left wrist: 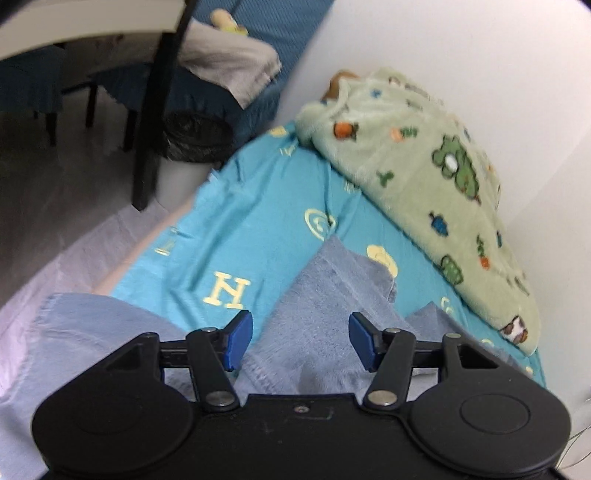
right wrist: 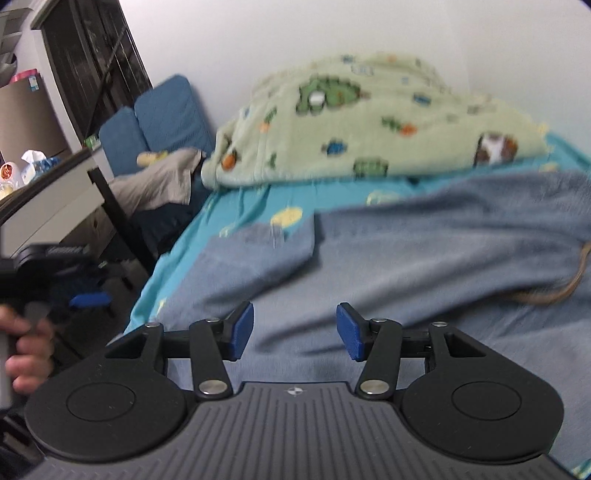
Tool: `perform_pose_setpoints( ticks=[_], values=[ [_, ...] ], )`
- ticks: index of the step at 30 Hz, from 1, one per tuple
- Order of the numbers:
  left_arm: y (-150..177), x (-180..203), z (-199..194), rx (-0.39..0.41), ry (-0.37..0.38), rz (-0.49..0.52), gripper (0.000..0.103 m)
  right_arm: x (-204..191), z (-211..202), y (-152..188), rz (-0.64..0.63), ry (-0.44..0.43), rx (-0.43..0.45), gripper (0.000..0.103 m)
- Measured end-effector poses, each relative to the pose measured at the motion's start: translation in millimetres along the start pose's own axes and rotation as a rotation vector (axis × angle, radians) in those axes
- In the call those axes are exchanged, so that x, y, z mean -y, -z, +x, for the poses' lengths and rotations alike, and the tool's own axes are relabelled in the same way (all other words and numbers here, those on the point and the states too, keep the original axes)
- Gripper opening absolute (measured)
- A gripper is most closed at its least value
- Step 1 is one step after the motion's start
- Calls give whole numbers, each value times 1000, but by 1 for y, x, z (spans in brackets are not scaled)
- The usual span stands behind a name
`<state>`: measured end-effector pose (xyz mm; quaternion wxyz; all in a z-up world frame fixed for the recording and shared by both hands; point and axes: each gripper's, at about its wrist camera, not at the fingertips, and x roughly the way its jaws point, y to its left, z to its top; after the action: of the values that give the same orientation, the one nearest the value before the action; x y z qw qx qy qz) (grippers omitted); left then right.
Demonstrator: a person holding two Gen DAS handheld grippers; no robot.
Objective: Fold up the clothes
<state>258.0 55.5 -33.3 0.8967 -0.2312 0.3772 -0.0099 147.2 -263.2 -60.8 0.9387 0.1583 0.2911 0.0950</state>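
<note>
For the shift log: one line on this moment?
left gripper: open, empty | right gripper: open, empty | blue garment: unfolded on bed

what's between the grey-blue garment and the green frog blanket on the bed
Only bare turquoise sheet separates the grey-blue garment from the green blanket, clearest in the right wrist view.

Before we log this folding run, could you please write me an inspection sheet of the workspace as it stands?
Surface: bed with a turquoise printed sheet.
Job's things: grey-blue garment spread on the sheet, sleeve end lying toward the bed edge; nothing folded yet.
Clutter: green fleece blanket bunched against the wall.
Grippers: left gripper open above the garment, nothing between its fingers; right gripper open, empty, above the garment.
Cables: nothing seen.
Surroundings: white wall, blue cushions, desk, dark bin on the floor.
</note>
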Motion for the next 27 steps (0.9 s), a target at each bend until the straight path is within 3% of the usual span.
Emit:
perform_pose_setpoints(
  ticks=[5,12,15,17,19,24,27],
  values=[
    [-6,8,54,-31,-37,83,51,0,17,5,14,-15,-28,53],
    [-11,-2,99,-75,-40,89,49,16,28,11,98,-44,-67,53],
    [-10,-7,108,-92,-34,84,36,18,35,13,105,-43,-86,54],
    [-8,-8,109,-89,-33,74,20,18,39,15,108,-44,-100,54],
    [-6,-5,105,-64,-37,87,5,16,40,16,106,-44,-107,54],
    [-1,20,79,40,-23,171,3,14,36,14,99,-15,-100,54],
    [7,48,52,121,43,280,3,16,32,14,96,13,-85,54]
  ],
)
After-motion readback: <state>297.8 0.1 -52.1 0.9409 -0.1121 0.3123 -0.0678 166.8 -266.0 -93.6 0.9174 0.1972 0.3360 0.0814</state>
